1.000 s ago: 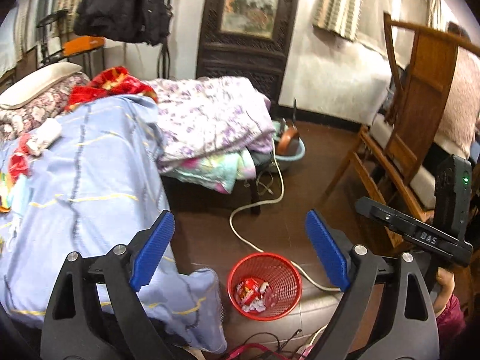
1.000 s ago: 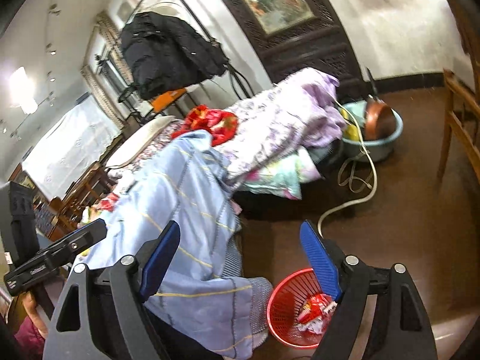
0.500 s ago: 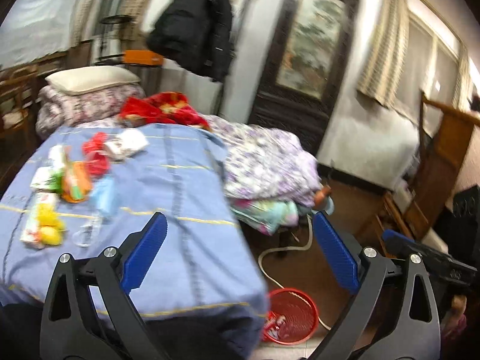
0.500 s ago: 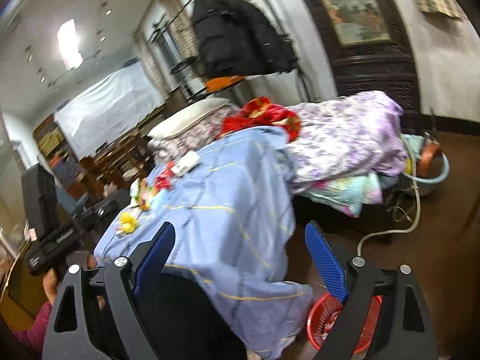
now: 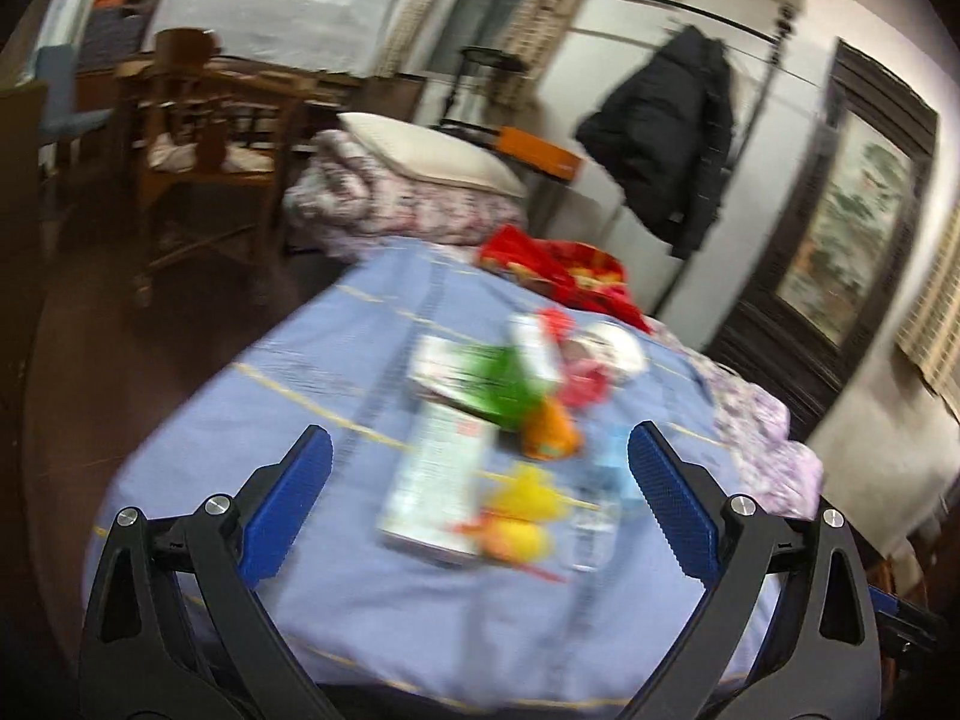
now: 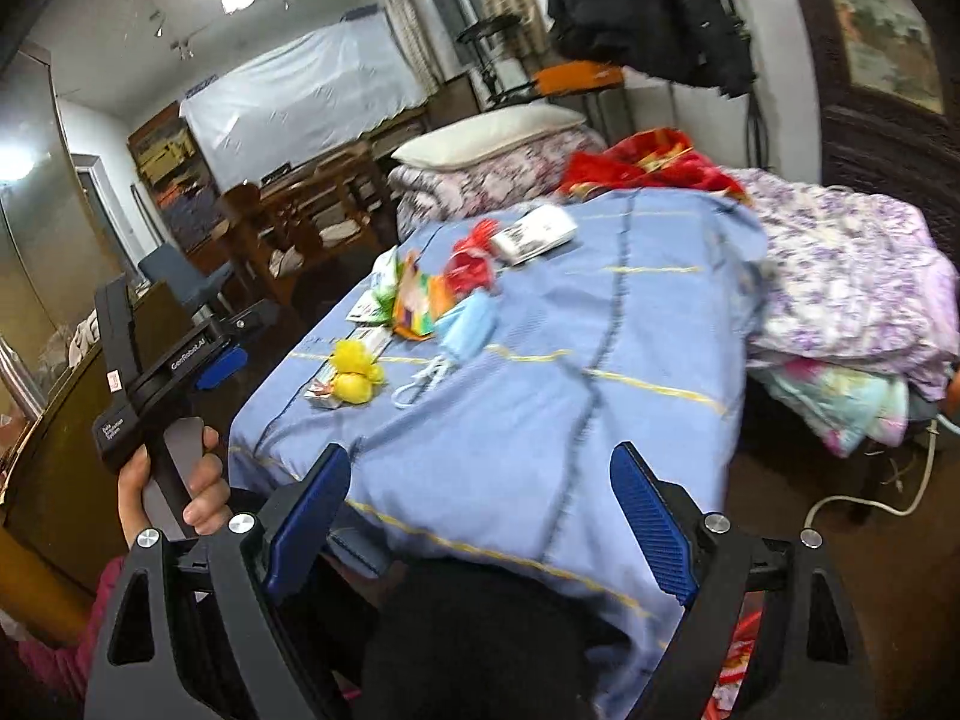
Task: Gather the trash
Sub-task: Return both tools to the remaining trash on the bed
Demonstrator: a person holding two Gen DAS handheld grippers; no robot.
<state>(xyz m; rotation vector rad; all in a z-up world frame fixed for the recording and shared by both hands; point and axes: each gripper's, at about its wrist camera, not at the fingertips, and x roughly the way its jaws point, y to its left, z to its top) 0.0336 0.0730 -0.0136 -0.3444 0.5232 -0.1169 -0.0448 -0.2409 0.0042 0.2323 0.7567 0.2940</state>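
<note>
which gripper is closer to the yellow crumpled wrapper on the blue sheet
Left. The left gripper hangs open right over the yellow wrapper; the right gripper is open farther back at the bed's edge.

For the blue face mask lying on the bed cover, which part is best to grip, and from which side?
Grip the pleated body of the blue face mask, not its thin white ear loops, which lie flat and loose. It lies flat on the blue bed cover, so probably come from above with the open right tool and pinch across a raised edge.
</note>
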